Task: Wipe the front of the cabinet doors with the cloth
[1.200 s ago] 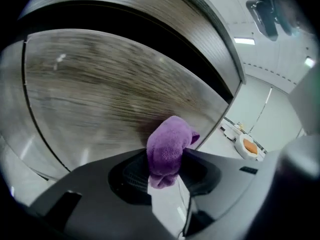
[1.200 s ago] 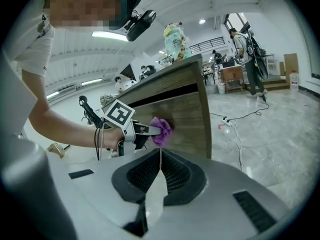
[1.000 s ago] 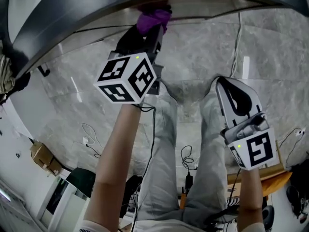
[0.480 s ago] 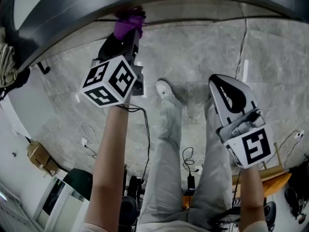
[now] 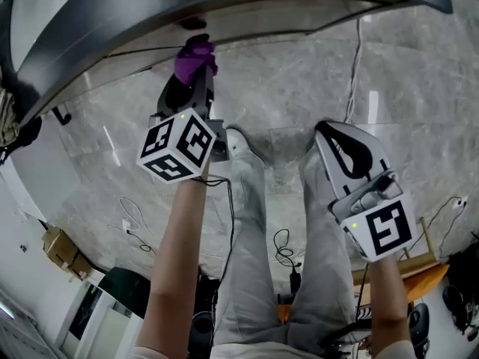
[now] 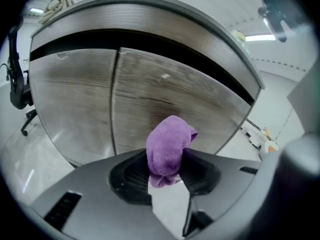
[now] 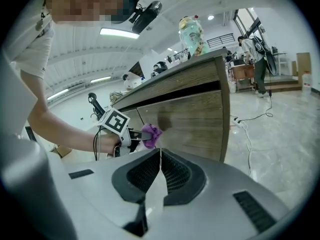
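We hold our left gripper [image 5: 190, 81] out ahead on a bare, outstretched left forearm [image 5: 176, 260], its jaws clamped on a bunched purple cloth [image 5: 194, 57]. Our right gripper [image 5: 331, 131] sits lower and nearer our body, pointing forward, its jaws pressed together with nothing between them. Our legs [image 5: 254, 260] stand between both arms.

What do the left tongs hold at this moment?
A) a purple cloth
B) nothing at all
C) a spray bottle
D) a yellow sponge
A: the left gripper view shows a purple cloth bunched and pinched in the left tongs, with a wooden cabinet door behind it.
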Demonstrator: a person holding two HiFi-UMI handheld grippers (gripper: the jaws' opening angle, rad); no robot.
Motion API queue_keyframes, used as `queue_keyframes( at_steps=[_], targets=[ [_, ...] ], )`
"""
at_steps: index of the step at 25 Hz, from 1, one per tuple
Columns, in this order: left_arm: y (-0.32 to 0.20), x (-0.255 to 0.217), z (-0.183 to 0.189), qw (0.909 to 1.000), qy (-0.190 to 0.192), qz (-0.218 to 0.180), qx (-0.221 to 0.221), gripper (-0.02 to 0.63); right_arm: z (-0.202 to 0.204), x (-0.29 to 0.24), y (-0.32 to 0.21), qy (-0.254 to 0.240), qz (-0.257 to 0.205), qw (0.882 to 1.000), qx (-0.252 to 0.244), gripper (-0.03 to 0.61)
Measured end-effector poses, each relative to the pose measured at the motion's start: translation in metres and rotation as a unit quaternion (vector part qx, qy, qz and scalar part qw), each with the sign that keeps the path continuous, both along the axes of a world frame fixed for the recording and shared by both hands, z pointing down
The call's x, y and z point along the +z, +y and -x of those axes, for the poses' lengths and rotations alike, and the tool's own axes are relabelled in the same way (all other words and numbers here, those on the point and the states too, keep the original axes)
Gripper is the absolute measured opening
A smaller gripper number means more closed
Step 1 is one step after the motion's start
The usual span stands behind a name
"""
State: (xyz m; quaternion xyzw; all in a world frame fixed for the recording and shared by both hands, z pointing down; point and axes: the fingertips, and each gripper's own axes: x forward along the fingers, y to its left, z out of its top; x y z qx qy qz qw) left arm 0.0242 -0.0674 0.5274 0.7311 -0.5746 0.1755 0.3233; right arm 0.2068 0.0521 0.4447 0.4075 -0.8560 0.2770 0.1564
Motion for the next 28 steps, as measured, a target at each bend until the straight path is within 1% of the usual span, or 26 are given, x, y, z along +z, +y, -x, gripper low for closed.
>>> queue_keyframes(
  at_steps=[4, 8, 11, 14, 17, 21, 23, 25, 28],
  targets=[
    [0.01, 0.014, -0.081, 0.9983, 0.018, 0.019, 0.053, 0.146, -0.044, 0.002, 0.006, 0.0, 0.008, 1.0, 0.022, 0.029],
    [0.007, 0.026, -0.159, 0.9936, 0.019, 0.024, 0.109, 0.146, -0.085, 0.01, 0.013, -0.005, 0.016, 0.999, 0.042, 0.029],
    [0.003, 0.036, -0.203, 0.9902, 0.029, 0.031, 0.133, 0.146, -0.111, 0.021, 0.022, -0.004, 0.026, 0.998, 0.056, 0.029],
    [-0.001, 0.048, -0.23, 0.9887, 0.051, 0.044, 0.134, 0.146, -0.133, 0.033, 0.032, -0.001, 0.031, 0.997, 0.07, 0.029],
    [-0.004, 0.058, -0.239, 0.9883, 0.058, 0.056, 0.13, 0.146, -0.146, 0.043, 0.04, 0.0, 0.035, 0.995, 0.089, 0.029],
    [-0.016, 0.065, -0.234, 0.9868, 0.064, 0.065, 0.134, 0.144, -0.147, 0.05, 0.045, 0.006, 0.033, 0.995, 0.096, 0.029],
    [-0.019, 0.065, -0.226, 0.9845, 0.069, 0.072, 0.145, 0.144, -0.14, 0.05, 0.045, 0.006, 0.034, 0.994, 0.107, 0.029],
    [-0.019, 0.065, -0.213, 0.9831, 0.066, 0.076, 0.153, 0.144, -0.127, 0.048, 0.042, 0.003, 0.034, 0.993, 0.113, 0.029],
    [-0.02, 0.066, -0.183, 0.9839, 0.058, 0.077, 0.15, 0.144, -0.101, 0.047, 0.034, -0.002, 0.033, 0.993, 0.112, 0.029]
  ],
)
